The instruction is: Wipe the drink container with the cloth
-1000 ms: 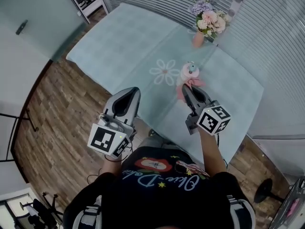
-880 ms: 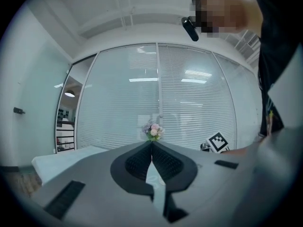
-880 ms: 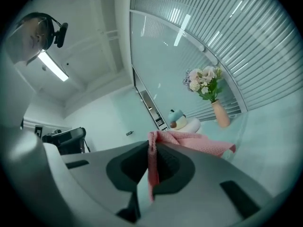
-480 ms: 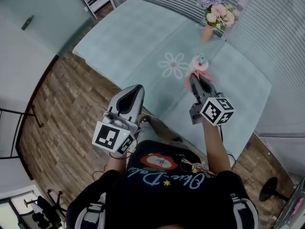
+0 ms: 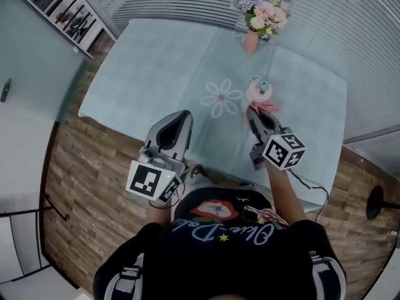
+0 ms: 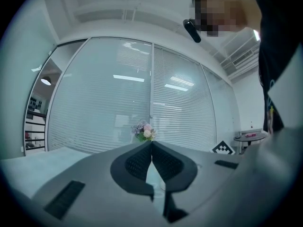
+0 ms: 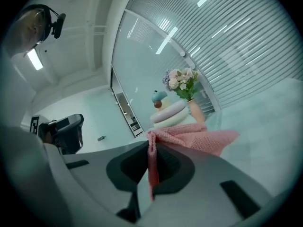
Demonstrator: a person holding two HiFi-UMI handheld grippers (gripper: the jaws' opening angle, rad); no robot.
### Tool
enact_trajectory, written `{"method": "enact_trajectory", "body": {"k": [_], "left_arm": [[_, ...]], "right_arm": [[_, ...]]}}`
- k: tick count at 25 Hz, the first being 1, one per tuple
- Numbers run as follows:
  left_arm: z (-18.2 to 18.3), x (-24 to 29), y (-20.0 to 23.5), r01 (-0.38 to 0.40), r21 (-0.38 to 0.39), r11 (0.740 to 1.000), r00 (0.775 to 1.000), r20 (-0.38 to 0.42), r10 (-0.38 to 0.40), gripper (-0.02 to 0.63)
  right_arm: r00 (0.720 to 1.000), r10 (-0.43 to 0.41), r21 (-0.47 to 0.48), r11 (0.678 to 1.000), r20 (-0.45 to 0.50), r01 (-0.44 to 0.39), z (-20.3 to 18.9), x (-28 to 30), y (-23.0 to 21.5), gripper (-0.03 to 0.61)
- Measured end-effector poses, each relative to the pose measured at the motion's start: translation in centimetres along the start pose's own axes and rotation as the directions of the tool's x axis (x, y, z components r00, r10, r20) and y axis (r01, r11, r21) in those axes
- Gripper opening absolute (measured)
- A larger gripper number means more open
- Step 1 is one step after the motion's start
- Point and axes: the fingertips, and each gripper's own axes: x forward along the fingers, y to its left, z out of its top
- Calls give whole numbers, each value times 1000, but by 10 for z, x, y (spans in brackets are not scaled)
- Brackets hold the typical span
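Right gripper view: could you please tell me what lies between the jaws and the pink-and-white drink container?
The pink textured cloth, clamped in the right gripper, spreads before the pink-and-white drink container; the right gripper view shows this.

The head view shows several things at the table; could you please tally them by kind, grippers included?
Grippers: 2 (left gripper, right gripper)
Drink container: 1
Cloth: 1
Vase of flowers: 1
Total: 5

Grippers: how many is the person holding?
2. The left gripper, shut and empty, is at the near edge of the table; the right gripper, shut on the cloth, is next to the drink container.
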Motion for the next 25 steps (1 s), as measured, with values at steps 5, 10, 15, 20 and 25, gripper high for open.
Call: {"method": "enact_trajectory", "body": {"k": [5, 10, 15, 20, 25], "left_arm": [[-8, 12, 27, 56, -28, 998, 998, 6, -56, 5], [-13, 21, 48, 109, -59, 992, 994, 18, -108, 5], [-12, 25, 65, 155, -57, 986, 988, 27, -153, 5], [-11, 21, 81, 184, -51, 982, 983, 26, -183, 5], [-14, 15, 98, 196, -57, 979, 981, 13, -196, 5]], "right_arm": [[995, -91, 14, 996, -42, 92, -20, 9, -12, 12], [985, -163, 29, 986, -61, 165, -32, 17, -19, 12], [967, -241, 19, 970, -80, 243, -45, 26, -25, 12], [947, -309, 24, 950, -93, 312, -54, 32, -29, 12], [928, -358, 43, 931, -99, 364, -62, 39, -35, 12]]}}
